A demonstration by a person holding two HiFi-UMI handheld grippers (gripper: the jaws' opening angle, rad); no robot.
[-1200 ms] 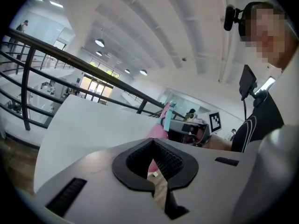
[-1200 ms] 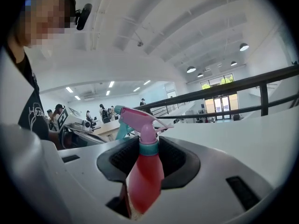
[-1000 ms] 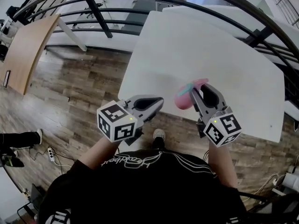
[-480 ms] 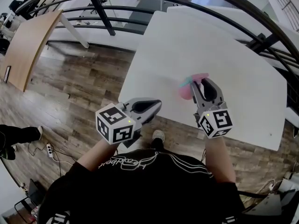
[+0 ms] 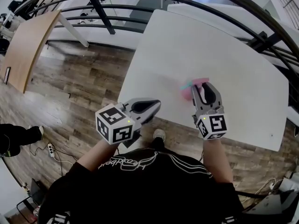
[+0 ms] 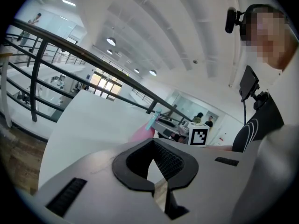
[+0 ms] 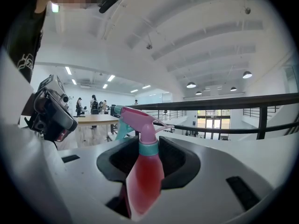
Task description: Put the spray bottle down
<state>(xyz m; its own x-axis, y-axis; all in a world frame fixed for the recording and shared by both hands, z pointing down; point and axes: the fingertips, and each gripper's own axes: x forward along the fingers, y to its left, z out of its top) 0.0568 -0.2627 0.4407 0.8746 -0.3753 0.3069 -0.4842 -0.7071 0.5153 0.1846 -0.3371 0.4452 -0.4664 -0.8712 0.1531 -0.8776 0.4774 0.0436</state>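
The spray bottle (image 7: 142, 171) is held by the right gripper (image 5: 204, 87), whose dark pads close on the upper body, just under the collar. It is over the white table (image 5: 196, 41), a little inside the near edge and toward that edge's right half. No view shows the base, so I cannot tell if it already touches the top.

I think the step in hand is the setting down. To do it well, the base should meet the table flat and the bottle should stand upright before the jaws part. The head carries the trigger and looks heavier on one side, so a tilted release could tip the bottle. It is also better to place it some way inside the near edge, not on the border. After the pads open, the gripper should draw straight back, so that it does not catch the trigger.

The body is translucent pink-red plastic, smooth, and narrows toward the neck. The collar is teal, the trigger head is opaque pink, and the nozzle tip is teal. The pads have a fine ribbed texture, which should hold smooth plastic well.

The table top is matt white, flat and bare. The left gripper (image 5: 154, 105) hangs at the near edge, further left, with jaws together and nothing between them.
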